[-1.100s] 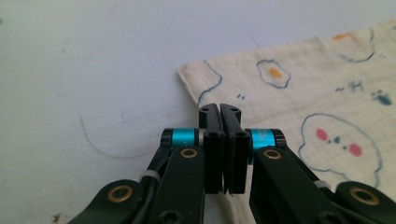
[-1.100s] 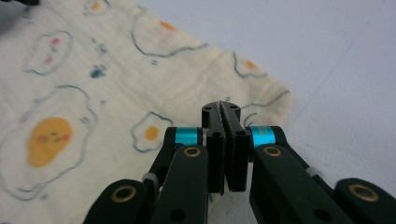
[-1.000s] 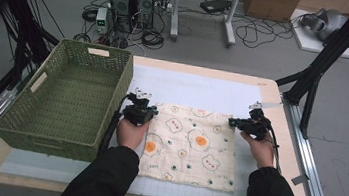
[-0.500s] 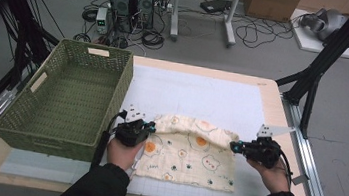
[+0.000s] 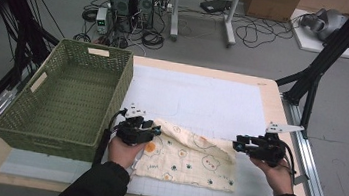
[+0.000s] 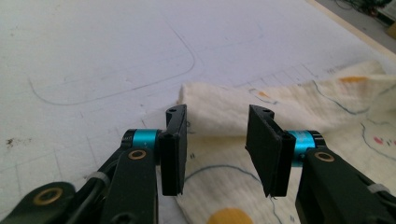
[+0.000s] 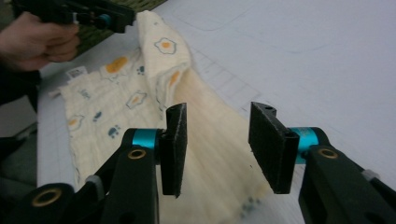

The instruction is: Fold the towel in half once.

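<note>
— Two tools, one cloth, and a big tabletop [image 5: 202, 99] under it all. What do you see first?

— From my seat, the tabletop with its white mat, then the green basket [image 5: 69, 95] along its left side, then the cloth [image 5: 190, 155] near the front edge. It is folded once, with its long axis running left to right between my hands.

— Which tool is nearer to it?

— The left tool [image 5: 150, 131] sits right over the cloth's left end, at the folded corner. The right tool [image 5: 238, 145] hangs just off the right end, beside the raised fold there. So each end has its own tool, and the left is a shade closer.

— Are they gripping?

— No. Both tools have just been opening. In the left gripper view the left tool [image 6: 217, 140] stands half wide, with the cloth [image 6: 299, 100] lying below and beyond the gap, and no pad pressing on it. In the right gripper view the right tool [image 7: 218, 140] is the same, with the cloth [image 7: 205, 126] loose on the mat.

— What does the next move turn on?

— I judge another fold or a lift into the basket. The basket stands just left of the left tool, so its near wall could catch that hand.
</note>
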The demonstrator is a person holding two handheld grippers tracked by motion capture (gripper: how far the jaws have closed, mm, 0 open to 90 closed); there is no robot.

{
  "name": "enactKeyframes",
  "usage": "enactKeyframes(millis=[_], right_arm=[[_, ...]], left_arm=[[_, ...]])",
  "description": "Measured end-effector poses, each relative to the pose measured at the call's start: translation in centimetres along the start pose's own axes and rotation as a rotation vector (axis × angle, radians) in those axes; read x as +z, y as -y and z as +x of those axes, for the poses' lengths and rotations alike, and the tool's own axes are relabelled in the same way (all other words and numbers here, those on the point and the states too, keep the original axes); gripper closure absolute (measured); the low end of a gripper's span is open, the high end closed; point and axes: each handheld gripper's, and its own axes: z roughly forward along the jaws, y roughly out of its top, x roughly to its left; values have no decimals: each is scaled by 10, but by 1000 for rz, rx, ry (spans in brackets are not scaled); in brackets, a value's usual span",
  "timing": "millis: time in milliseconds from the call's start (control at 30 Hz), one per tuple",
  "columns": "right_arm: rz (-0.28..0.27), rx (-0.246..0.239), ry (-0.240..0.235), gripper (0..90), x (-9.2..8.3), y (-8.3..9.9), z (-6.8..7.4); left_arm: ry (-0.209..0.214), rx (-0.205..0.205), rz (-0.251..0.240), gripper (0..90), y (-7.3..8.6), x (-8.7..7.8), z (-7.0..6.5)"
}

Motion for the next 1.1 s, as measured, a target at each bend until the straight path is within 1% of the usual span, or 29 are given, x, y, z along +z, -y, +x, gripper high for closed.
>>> enactKeyframes(millis=[33, 67, 100, 133, 167, 200, 233, 267, 300, 367, 400, 500, 567, 600, 633, 667, 700, 733, 767, 800, 833, 900, 967, 1033, 1067, 1100], right_arm=[[20, 2, -18, 550, 8, -2, 0], [35, -2, -40, 542, 17, -5, 0], [52, 2, -59, 530, 26, -7, 2], [68, 3, -74, 529, 34, -10, 3], [81, 3, -95, 524, 43, -12, 5], [93, -2, -102, 512, 50, -15, 6], [108, -3, -122, 502, 57, -19, 8], [122, 3, -143, 496, 64, -21, 10], [142, 3, -152, 494, 69, -24, 12], [169, 3, -164, 474, 80, -29, 16], [177, 2, -175, 469, 85, -31, 17], [206, -11, -176, 478, 99, -34, 21], [236, -19, -186, 483, 107, -33, 27], [253, -26, -198, 501, 110, -33, 30], [265, -47, -217, 520, 113, -32, 34], [277, -78, -238, 531, 115, -32, 39], [288, -93, -272, 543, 117, -31, 44], [312, -98, -327, 559, 119, -30, 48], [340, -119, -353, 567, 122, -29, 54], [351, -145, -370, 582, 124, -28, 58], [358, -151, -393, 584, 125, -28, 61], [347, -156, -392, 584, 125, -29, 65], [353, -167, -423, 587, 127, -28, 70], [381, -206, -432, 587, 129, -27, 78], [389, -225, -431, 587, 129, -26, 81], [386, -232, -427, 585, 129, -26, 82]], left_arm=[[2, 0, 10, 609, 1, 2, 1], [1, 7, 27, 677, 2, 4, 2], [2, 11, 41, 704, 3, 5, 2], [14, 25, 58, 755, 4, 6, 2], [12, 43, 69, 860, 4, 7, 1], [12, 49, 75, 885, 5, 7, 1], [16, 50, 78, 895, 5, 7, 1], [12, 61, 79, 896, 5, 6, 0], [9, 68, 80, 896, 5, 5, 0], [20, 67, 80, 894, 5, 2, -1], [15, 69, 71, 873, 4, 0, -1], [23, 39, 36, 725, 0, -5, -1], [28, 25, 23, 700, -2, -8, -1], [26, 21, 20, 675, -4, -10, -1], [30, 14, 8, 663, -5, -11, -1], [35, 10, 2, 661, -7, -12, -1], [32, 9, 1, 649, -8, -13, -1], [23, 15, 8, 633, -9, -13, -2], [21, 22, 14, 631, -10, -12, -2], [21, 21, 19, 625, -11, -12, -2], [24, 16, 15, 621, -12, -11, -2], [26, 11, 15, 617, -13, -11, -2], [26, 11, 13, 615, -14, -11, -3], [23, 15, 18, 604, -15, -11, -3], [24, 14, 17, 601, -15, -11, -3], [23, 10, 19, 594, -16, -11, -3]])
